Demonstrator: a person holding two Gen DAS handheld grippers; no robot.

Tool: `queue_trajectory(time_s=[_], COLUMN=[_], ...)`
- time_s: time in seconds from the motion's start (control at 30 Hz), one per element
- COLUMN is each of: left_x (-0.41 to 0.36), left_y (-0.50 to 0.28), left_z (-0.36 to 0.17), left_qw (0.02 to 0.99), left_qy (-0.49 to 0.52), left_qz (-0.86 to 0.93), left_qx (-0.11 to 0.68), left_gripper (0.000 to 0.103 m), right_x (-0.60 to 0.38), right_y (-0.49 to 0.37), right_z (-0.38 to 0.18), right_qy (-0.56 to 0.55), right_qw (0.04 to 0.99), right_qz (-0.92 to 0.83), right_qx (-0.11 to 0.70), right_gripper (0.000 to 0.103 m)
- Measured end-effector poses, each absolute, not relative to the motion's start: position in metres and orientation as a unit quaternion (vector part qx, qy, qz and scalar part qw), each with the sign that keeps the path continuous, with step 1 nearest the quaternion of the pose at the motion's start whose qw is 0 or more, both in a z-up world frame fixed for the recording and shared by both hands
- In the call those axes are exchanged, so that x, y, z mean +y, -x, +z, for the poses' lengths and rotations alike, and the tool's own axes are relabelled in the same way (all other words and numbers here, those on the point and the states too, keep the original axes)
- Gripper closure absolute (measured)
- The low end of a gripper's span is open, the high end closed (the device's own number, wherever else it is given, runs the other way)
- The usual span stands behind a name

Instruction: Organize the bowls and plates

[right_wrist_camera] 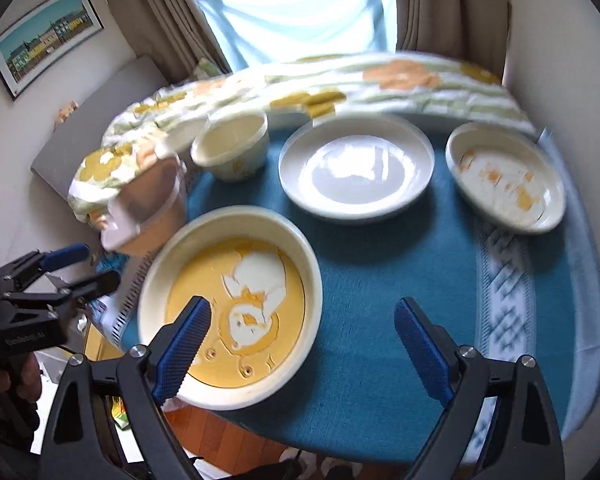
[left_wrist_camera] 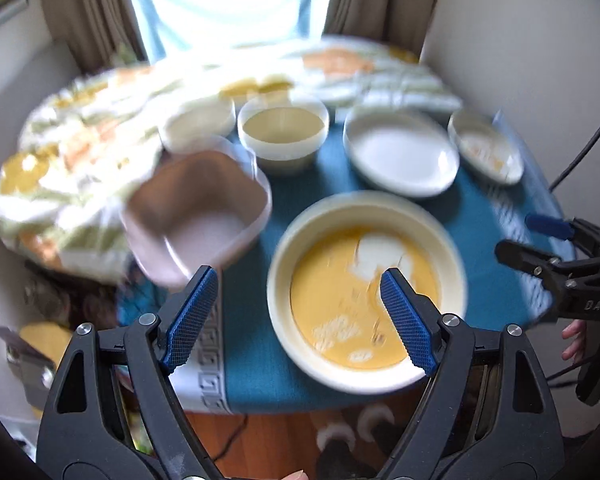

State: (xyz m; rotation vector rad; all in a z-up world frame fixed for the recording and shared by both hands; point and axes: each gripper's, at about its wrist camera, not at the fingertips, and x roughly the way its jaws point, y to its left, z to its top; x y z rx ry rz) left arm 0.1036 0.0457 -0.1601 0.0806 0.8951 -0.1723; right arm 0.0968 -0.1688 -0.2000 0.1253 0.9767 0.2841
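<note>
A bright window (right_wrist_camera: 300, 8) with brown curtains (right_wrist_camera: 452, 12) fills the top of both views, and a framed picture (right_wrist_camera: 46, 38) hangs at upper left of the right view. Below lies a table under a teal cloth (right_wrist_camera: 380, 300), with a flowered cloth (right_wrist_camera: 400, 76) bunched along its far side.

In the left view the left gripper (left_wrist_camera: 298, 300) rises from the bottom edge, its blue pads (left_wrist_camera: 192, 316) spread wide with nothing between them; one pad overlaps the yellow bowl (left_wrist_camera: 340, 292) in the picture without gripping it. In the right view the right gripper (right_wrist_camera: 302, 348) likewise stands released and empty, its left pad (right_wrist_camera: 184, 344) over the bowl's near rim and its right pad over bare teal cloth.

The yellow bowl sits low and centre in both views, cream-rimmed with a white figure inside. Left of it a pink tub (left_wrist_camera: 198, 216) lies tipped against the flowered cloth. Beyond, near the middle top, stands a cream cup (right_wrist_camera: 232, 152), with a white tub (left_wrist_camera: 198, 122) beside it in the left view. A white plate (right_wrist_camera: 356, 168) lies right of the cup, and a small patterned plate (right_wrist_camera: 504, 180) sits at the right edge of the cloth. All dishes lie apart, none stacked. Each gripper shows at the other view's side edge.
</note>
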Motion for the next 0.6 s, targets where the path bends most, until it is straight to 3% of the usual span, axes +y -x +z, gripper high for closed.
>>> queue_trajectory(time_s=[0.07,0.17,0.33,0.6], left_x=[0.037,0.023,-0.001,-0.034], left_y=[-0.096,-0.101,-0.127,-0.176], left_z=[-0.125,-0.104,-0.103,-0.13], left_qw=[0.924,0.933,0.922,0.909], left_qy=[-0.05,-0.063,-0.056,0.002], left_qz=[-0.08,-0.102,-0.111,-0.066], left_qx=[0.37,0.34,0.366,0.412], left_gripper=[0.0,0.0,0.0,0.0], right_x=[-0.177,-0.189,-0.208,-0.252], right_y=[-0.093,-0.095,-0.125,-0.21], right_z=[-0.166,-0.128,-0.097,-0.111], right_qy=[-0.066,-0.052,-0.011,0.033], right_qw=[0.891,0.913,0.921,0.9], right_qz=[0.14,0.12,0.083,0.142], right_qx=[0.428,0.387,0.381,0.411], right_gripper=[0.012,0.011,0.012,0.011])
